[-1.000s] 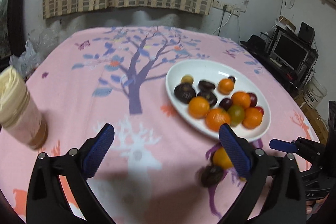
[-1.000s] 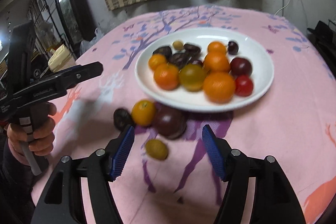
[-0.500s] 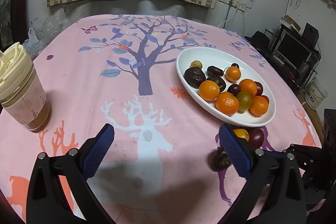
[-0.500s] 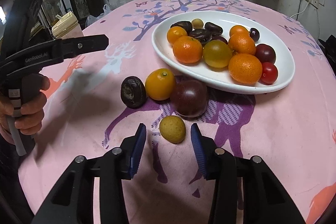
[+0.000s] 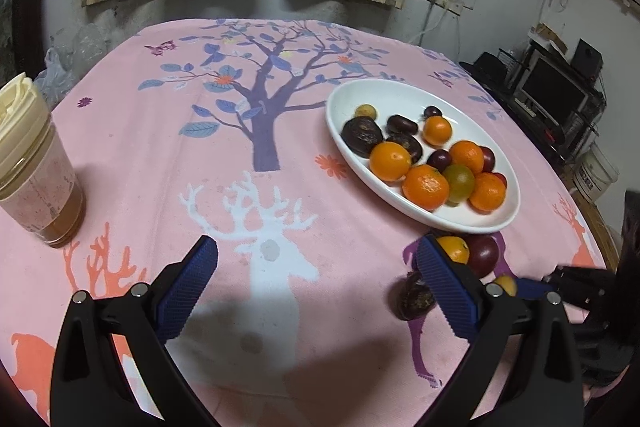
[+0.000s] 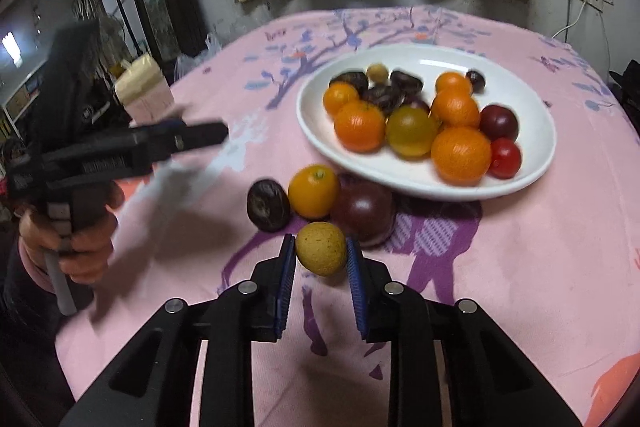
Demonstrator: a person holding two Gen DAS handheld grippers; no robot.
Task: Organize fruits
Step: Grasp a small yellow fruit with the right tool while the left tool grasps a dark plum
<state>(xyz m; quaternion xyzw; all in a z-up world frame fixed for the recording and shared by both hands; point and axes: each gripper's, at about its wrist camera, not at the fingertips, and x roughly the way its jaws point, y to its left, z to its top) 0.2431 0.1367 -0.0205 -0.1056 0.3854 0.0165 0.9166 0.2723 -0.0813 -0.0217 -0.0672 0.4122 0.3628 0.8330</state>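
Your right hand-held gripper (image 6: 321, 255) was clamped on the small yellow-brown round fruit (image 6: 321, 247), apparently lifted just above the pink printed desk (image 6: 520, 267), though the view blurred there. Near it lay a dark wrinkled fruit (image 6: 268, 205), a small orange citrus (image 6: 314, 191) and a dark purple plum (image 6: 366, 213), beside the white oval plate (image 6: 532, 171) of fruit. Your left hand-held gripper (image 5: 316, 285) stood wide apart, holding nothing.

Left wrist view: wrinkled dark round fruit (image 5: 414, 298) and small orange citrus (image 5: 454, 249) half hidden behind blue finger pad (image 5: 446, 287); cream-lidded plastic jar (image 5: 34, 167) cut by frame edge. Right wrist view: black left gripper (image 6: 176, 135) motion-blurred, opening unreadable.
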